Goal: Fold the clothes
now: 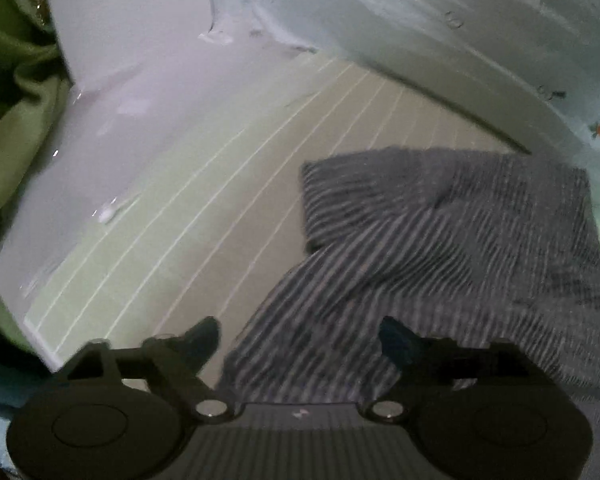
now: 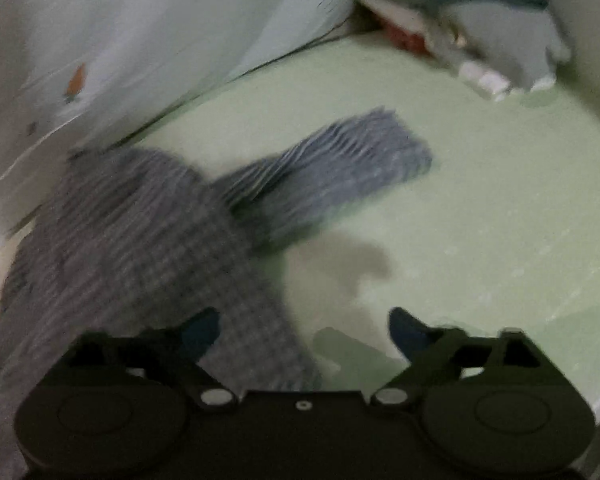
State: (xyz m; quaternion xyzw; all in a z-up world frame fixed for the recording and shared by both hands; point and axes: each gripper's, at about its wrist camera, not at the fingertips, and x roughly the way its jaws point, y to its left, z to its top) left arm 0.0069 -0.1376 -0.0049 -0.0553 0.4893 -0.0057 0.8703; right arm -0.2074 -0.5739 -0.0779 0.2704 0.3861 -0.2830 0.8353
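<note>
Motion blur smears the grey-and-white striped fabric garment (image 2: 148,240), its lower part hidden behind the gripper body; the blurred heap of grey-green folded cloth (image 2: 496,20) runs off the top edge.

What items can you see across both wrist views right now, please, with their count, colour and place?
striped garment: one, grey-blue, spread on the green surface, crumpled.
green surface: one, pale green, under the garment.
pale sheet: one, light blue-white, along the far edge.
green cloth: one, olive, at the left wrist view's left edge.
clothes pile: one, grey and teal, far corner.
left gripper: black, open, over the garment's near edge.
right gripper: black, open, empty.
</note>
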